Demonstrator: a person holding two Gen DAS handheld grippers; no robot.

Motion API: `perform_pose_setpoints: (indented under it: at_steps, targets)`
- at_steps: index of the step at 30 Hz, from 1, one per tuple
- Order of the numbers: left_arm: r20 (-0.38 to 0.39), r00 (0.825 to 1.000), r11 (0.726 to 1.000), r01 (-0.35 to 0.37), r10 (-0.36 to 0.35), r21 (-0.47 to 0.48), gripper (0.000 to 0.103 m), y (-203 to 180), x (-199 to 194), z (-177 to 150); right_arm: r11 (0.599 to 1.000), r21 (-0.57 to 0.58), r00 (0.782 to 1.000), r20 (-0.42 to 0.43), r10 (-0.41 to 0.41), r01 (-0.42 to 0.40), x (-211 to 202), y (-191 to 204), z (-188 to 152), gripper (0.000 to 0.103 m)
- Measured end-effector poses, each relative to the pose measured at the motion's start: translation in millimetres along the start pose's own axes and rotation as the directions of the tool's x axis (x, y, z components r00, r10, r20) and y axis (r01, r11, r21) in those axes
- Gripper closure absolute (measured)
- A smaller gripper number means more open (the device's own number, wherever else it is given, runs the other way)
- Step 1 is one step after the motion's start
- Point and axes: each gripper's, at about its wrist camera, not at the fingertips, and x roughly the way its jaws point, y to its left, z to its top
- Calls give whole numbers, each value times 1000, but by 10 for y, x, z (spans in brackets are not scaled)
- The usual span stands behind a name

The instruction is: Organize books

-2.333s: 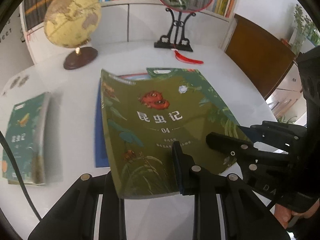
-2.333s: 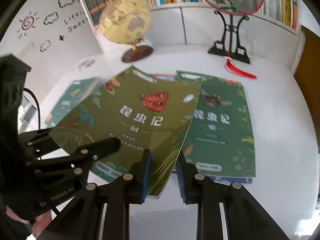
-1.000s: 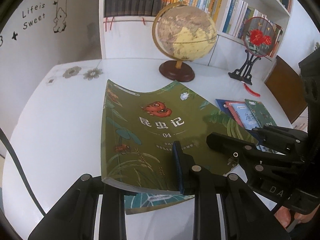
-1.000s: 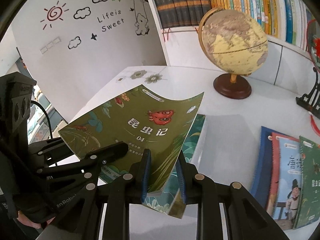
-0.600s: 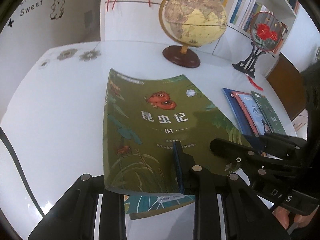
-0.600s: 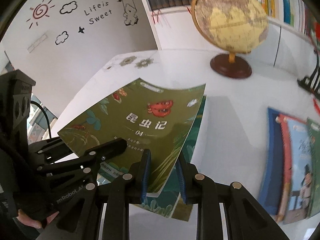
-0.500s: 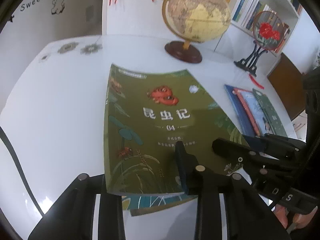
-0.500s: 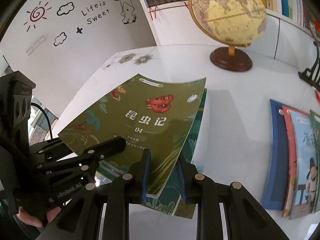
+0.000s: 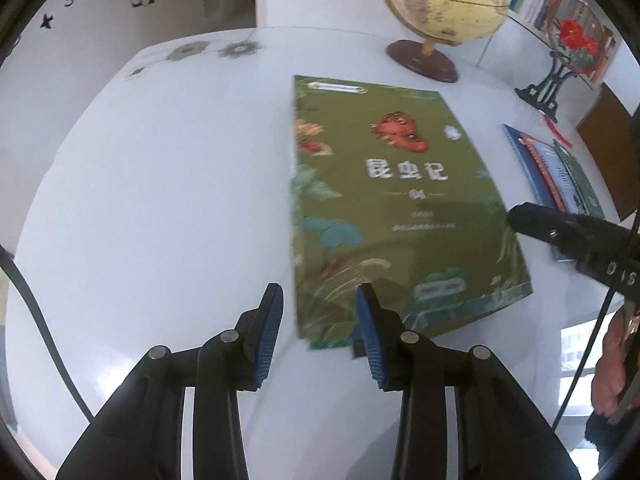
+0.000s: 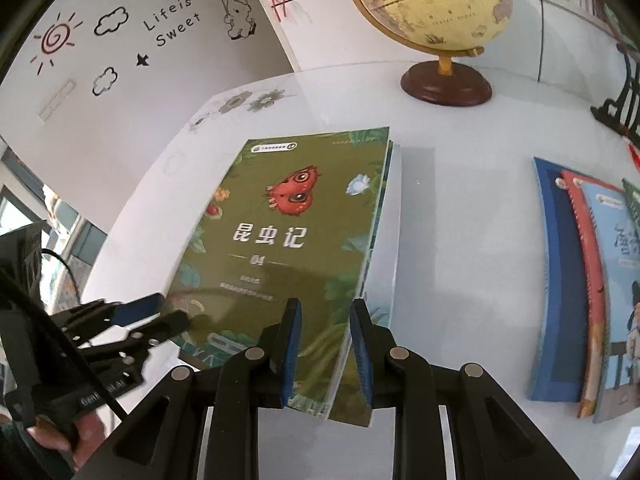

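Right wrist view: olive insect book (image 10: 288, 240) lies flat atop another book on the white bench (image 10: 460, 208), long axis running away toward globe (image 10: 432, 0). Right gripper (image 10: 324, 336) seemingly pinches its near corner; left gripper (image 9: 316, 320) jaws just opened, empty.

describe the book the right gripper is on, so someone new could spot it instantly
Start at the globe at the back of the white table. In front of its base an olive-green book lies on top of another book, with its near edge in the right gripper. Its red butterfly and white title set it apart from the blue and red books fanned out to the right.
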Motion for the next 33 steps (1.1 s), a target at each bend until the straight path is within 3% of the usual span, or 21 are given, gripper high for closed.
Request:
perform_pose_setpoints:
  at_steps: [7, 15, 21, 24, 33]
  targets:
    - [13, 1000, 1000, -15, 15, -10, 68, -56, -102, -18, 1000, -15, 1000, 8, 18, -18, -83, 5, -44, 79]
    - [39, 999, 999, 22, -23, 23, 68, -454, -323, -18, 1000, 4, 1000, 20, 16, -16, -349, -135, -148, 79]
    - [98, 994, 996, 48, -55, 74, 68, -958, -579, 72, 999, 27, 999, 41, 17, -18, -687, -305, -271, 79]
    - [109, 988, 991, 101, -111, 91, 68, -1232, -671, 155, 999, 36, 999, 54, 3, -5, -905, -444, -334, 79]
    - [114, 967, 970, 214, -227, 120, 68, -2072, -773, 334, 989, 142, 992, 118, -49, 32, -1617, -1201, -502, 79]
